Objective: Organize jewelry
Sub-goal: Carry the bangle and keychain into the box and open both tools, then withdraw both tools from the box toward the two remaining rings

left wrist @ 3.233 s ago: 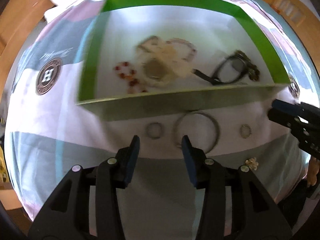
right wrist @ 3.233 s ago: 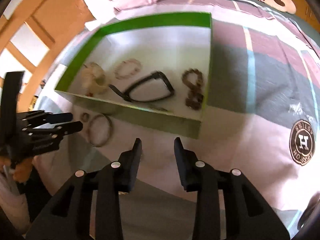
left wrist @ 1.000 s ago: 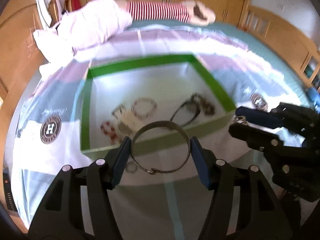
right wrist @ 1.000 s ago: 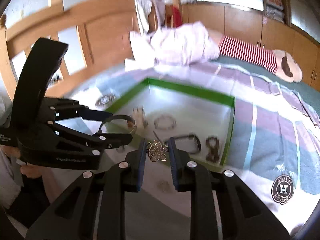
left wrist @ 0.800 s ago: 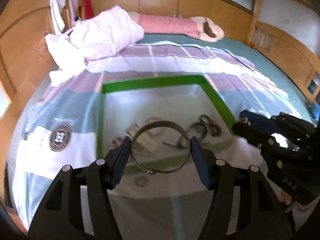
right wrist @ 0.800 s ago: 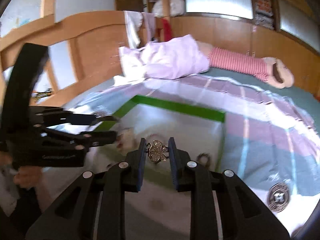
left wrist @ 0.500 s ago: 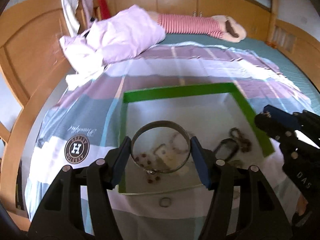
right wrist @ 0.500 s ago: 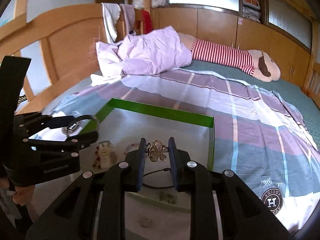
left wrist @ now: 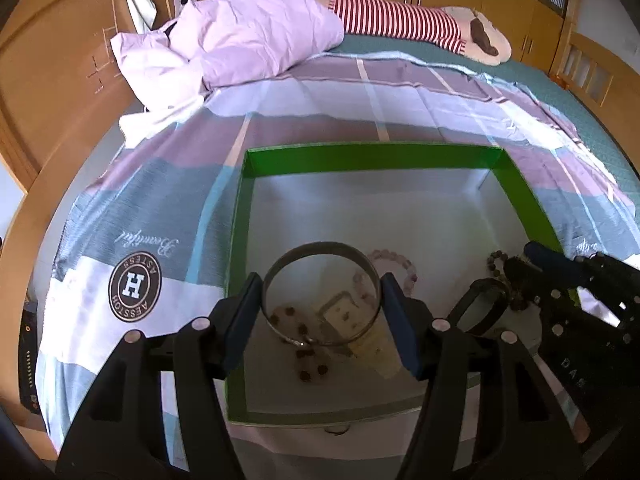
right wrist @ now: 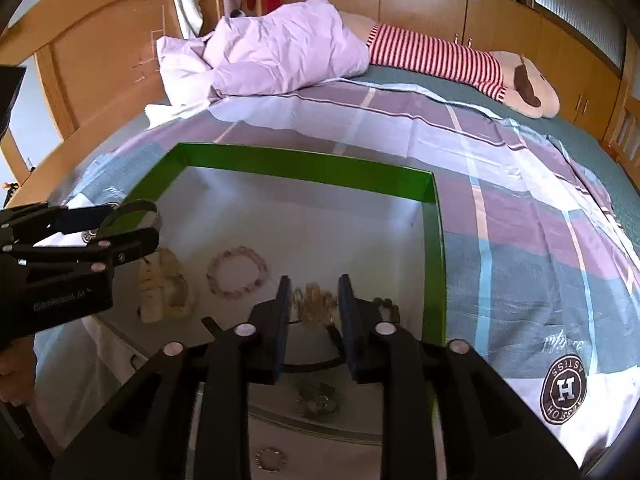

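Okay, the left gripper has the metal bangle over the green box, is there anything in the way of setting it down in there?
Partly. Below the bangle held by the left gripper, the box floor holds a dark bead string and a cream piece. The far half of the floor looks bare.

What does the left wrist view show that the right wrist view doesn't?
Only the left wrist view shows the red bead string through the bangle. Only the right shows the gold brooch in the right gripper, and a small ring outside the box. Both show the green box, pink bead bracelet and left gripper.
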Demonstrator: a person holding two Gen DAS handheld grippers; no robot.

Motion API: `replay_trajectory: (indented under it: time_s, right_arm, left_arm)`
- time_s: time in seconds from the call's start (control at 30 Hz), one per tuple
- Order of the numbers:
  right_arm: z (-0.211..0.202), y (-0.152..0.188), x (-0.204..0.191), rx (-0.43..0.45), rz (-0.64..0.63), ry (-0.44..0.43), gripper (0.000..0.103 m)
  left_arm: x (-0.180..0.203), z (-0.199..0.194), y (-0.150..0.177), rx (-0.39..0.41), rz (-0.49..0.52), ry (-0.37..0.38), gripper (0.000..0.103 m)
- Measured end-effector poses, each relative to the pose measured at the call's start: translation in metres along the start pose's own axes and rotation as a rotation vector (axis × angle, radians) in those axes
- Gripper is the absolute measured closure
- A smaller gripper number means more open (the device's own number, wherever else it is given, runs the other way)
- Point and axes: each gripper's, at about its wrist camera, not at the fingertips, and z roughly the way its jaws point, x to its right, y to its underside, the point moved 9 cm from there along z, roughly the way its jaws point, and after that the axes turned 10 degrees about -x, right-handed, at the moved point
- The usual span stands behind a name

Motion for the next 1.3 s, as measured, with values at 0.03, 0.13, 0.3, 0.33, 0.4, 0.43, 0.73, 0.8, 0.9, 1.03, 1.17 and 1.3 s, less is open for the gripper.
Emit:
replay_trajectory:
  time_s: [0.03,0.13,0.3,0.33,0.4,0.43,0.73,0.8,0.9,1.03,1.17,1.3]
  right_arm:
    - [-0.004,-0.001,0.0,0.012,0.007,-0.007,0.058]
    - [-0.017,-0.002,-0.002,0.032,0.001,-0.012,0.053]
    - [-0.049,0.006,-0.005,0.064,-0.003,-0.057,0.04]
    - [-0.055,0.012,-0.006,0.062,-0.008,-0.065,0.04]
    - [-0.063,0.021,-0.009,0.052,-0.023,-0.079,0.04]
    - [-0.065,0.028,-0.012,0.04,-0.032,-0.089,0.04]
    - [-0.037,0.086,-0.031,-0.183,-0.134,-0.151,0.039]
    - [-0.018,0.095,-0.024,-0.237,-0.125,-0.107,0.038]
    - [0.005,0.105,-0.018,-0.286,-0.12,-0.064,0.035]
    - [0.021,0.11,-0.023,-0.298,-0.141,-0.069,0.035]
    - [0.023,0.122,-0.048,-0.344,-0.203,-0.158,0.035]
    - [0.012,0.126,-0.066,-0.341,-0.264,-0.231,0.035]
  left_arm:
    - [0.001,0.0,0.001,-0.003,0.003,0.001,0.042]
    - [0.006,-0.006,0.002,0.016,0.011,0.012,0.035]
    - [0.019,-0.027,0.009,0.047,0.051,0.048,0.033]
    - [0.021,-0.031,0.012,0.05,0.06,0.056,0.032]
    - [0.024,-0.042,0.023,0.054,0.082,0.08,0.032]
    - [0.025,-0.046,0.029,0.049,0.092,0.089,0.032]
    - [0.03,-0.062,0.083,-0.022,0.217,0.155,0.026]
    - [0.027,-0.048,0.091,-0.077,0.222,0.115,0.025]
    - [0.017,-0.02,0.099,-0.177,0.196,0.026,0.025]
    - [0.012,-0.003,0.105,-0.235,0.173,-0.009,0.025]
    - [0.012,0.0,0.11,-0.243,0.182,-0.014,0.025]
    - [0.015,0.002,0.11,-0.247,0.188,-0.015,0.025]
